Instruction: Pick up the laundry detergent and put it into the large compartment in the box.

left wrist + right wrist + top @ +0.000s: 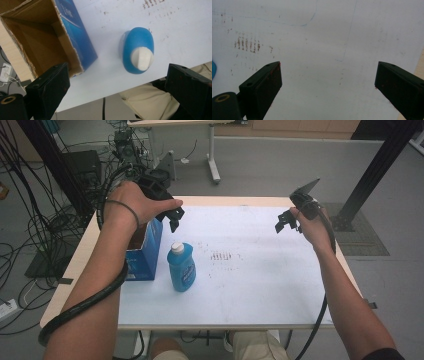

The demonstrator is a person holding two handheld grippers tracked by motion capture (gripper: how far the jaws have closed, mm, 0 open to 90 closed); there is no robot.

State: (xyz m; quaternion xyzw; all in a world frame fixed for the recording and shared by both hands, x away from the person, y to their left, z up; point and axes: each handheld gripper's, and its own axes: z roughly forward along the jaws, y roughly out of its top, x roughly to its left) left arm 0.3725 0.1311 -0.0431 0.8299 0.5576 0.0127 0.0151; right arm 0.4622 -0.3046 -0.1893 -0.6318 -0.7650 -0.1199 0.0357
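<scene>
**Two grippers aloft, bottle not yet picked up**

Nothing grasped so far; judged an early stage, with the whole transfer left to do.

- White-topped table point(260, 285): bare across its middle and right, marked with faint brownish smudges point(218, 256) near the centre. Same smudges seen in the right gripper view point(247, 44).
- Open blue cardboard box point(146, 251): standing at the left edge of the table, partly hidden under the left forearm. Brown inside and seemingly empty in the left gripper view point(37, 40), so nothing appears to be packed yet.
- Blue detergent bottle point(181, 268): upright on the table just right of the box, near but apart from it, white cap point(177, 247) on. Seen from above in the left gripper view point(138, 53), lying between the two jaws in that view but well below them, untouched.
- Left gripper point(170, 215): held above the box's far corner and the bottle, jaws spread wide, empty.
- Right gripper point(286, 221): raised over the far right of the table, well apart from bottle and box, jaws likewise wide and empty, pointed at bare tabletop.

Left to do, as a judgement: lowering the left gripper, closing on the bottle, lifting, and probably setting it into the box.
</scene>
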